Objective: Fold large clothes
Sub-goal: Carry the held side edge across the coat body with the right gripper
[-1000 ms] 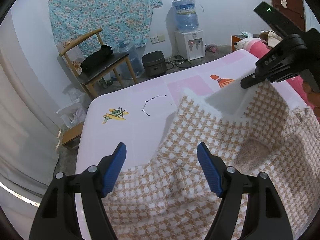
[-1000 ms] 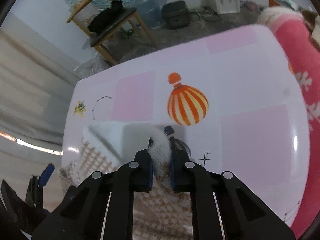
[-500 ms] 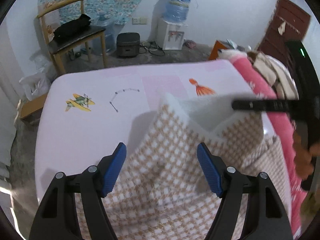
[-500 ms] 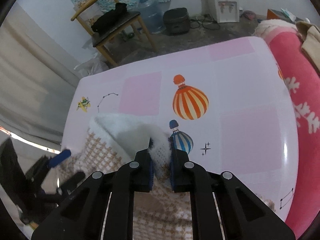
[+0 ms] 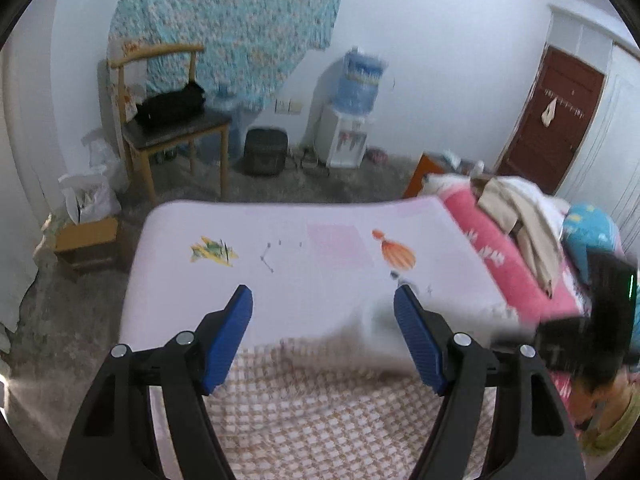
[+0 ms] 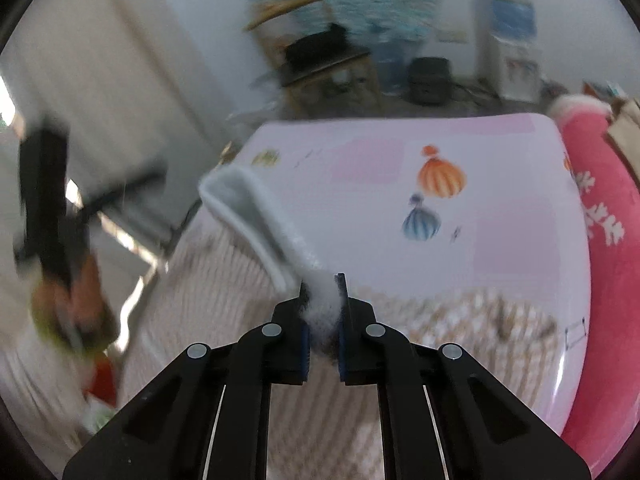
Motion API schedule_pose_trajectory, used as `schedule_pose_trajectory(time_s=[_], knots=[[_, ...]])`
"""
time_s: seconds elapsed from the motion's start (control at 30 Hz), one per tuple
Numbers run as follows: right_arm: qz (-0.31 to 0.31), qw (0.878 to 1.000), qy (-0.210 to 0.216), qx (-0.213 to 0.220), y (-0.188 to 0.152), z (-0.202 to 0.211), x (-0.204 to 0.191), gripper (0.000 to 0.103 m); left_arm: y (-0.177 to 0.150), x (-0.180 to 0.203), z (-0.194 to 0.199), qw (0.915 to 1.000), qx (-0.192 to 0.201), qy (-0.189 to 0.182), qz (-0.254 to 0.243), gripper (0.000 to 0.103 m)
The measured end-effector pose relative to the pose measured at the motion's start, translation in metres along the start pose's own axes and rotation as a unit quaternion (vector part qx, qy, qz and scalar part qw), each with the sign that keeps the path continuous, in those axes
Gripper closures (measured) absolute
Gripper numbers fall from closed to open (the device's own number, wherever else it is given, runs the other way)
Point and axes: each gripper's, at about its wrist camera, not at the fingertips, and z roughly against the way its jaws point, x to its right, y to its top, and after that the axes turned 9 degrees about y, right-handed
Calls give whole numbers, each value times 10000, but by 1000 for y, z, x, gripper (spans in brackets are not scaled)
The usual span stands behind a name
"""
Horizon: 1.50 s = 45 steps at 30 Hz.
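Observation:
A tan-and-white checked garment (image 5: 320,412) with a white fleece lining lies on the pale printed bed sheet (image 5: 312,248). My left gripper (image 5: 322,340) is open and empty, held above the garment's near part. My right gripper (image 6: 322,316) is shut on the garment's white fleece edge (image 6: 256,216) and lifts it off the bed; the checked side (image 6: 460,320) spreads below. The right gripper shows blurred at the right of the left wrist view (image 5: 592,320). The left gripper shows blurred at the left of the right wrist view (image 6: 52,200).
A pink blanket (image 5: 500,256) with beige clothes (image 5: 524,216) lies along the bed's right side. Past the bed's far edge stand a wooden chair (image 5: 168,120), a water dispenser (image 5: 352,120), a small stool (image 5: 88,240) and a brown door (image 5: 560,120).
My right gripper has pulled the fleece edge back toward the near side and the raised fold has dropped lower. My left gripper has risen and tilted up, still open.

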Motion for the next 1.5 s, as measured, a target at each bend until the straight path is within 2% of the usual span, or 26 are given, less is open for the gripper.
schedule_pose_trajectory(time_s=[0.17, 0.23, 0.3, 0.37, 0.43, 0.47, 0.53, 0.6, 0.67, 0.77, 0.83, 0.93, 1.0, 1.1, 1.2, 1.27, 1.33, 1.4, 1.47, 1.5], knots=[[432, 9975, -374, -419, -47, -20, -9, 92, -4, 12, -10, 9997, -200, -136, -17, 32], [281, 9984, -333, -374, -51, -20, -2, 92, -15, 27, -27, 9984, -505, -141, -230, 32], [-33, 9996, -76, -287, -50, -14, 6, 92, -31, 42, -44, 9948, -858, -70, -553, 32], [-288, 9991, 269, -163, -47, -2, 14, 84, -49, 54, -55, 9905, -1059, 45, -872, 32], [-646, 9951, 733, 113, -47, 16, 22, 50, -67, 59, -61, 9860, -1186, 286, -1133, 32], [-851, 9911, 962, 339, -46, 26, 29, 47, -72, 57, -62, 9852, -1203, 349, -1167, 32], [-1188, 9838, 1219, 566, -45, 38, 43, 47, -79, 51, -59, 9859, -1161, 297, -1164, 32], [-1667, 9768, 1198, 613, -42, 39, 62, 47, -82, 44, -55, 9860, -1145, 354, -1156, 32], [-2043, 9719, 1069, 464, -37, 27, 78, 48, -84, 39, -49, 9866, -1126, 324, -1139, 32], [-2487, 9647, 854, 129, -29, -4, 96, 55, -89, 36, -42, 9859, -1116, 290, -1214, 33], [-2603, 9624, 772, 3, -25, -21, 102, 78, -96, 36, -45, 9833, -1153, 451, -1332, 33], [-2297, 9729, 271, 21, -13, -35, 100, 91, -103, 33, -59, 9790, -1256, 718, -1433, 34], [-1964, 9804, -49, 146, -10, -39, 95, 93, -105, 27, -66, 9793, -1253, 826, -1358, 34], [-1907, 9813, -227, 121, -14, -45, 96, 91, -105, 18, -73, 9815, -1284, 780, -1187, 34], [-2141, 9767, -163, 21, -23, -41, 101, 84, -103, 16, -71, 9826, -1247, 755, -1153, 34], [-2009, 9788, -386, 118, -26, -17, 88, 77, -99, 14, -60, 9839, -1068, 807, -1186, 40], [-1615, 9842, -617, 373, -24, 6, 67, 74, -89, 11, -40, 9891, -694, 618, -1146, 40], [-1377, 9886, -375, 486, -24, 15, 48, 74, -80, 13, -27, 9924, -482, 261, -1105, 41], [-1170, 9924, -28, 377, -25, 6, 30, 74, -74, 22, -24, 9929, -504, -210, -1055, 46], [-1024, 9944, 56, 246, -26, -4, 21, 74, -75, 29, -27, 9908, -667, -596, -1012, 46]])
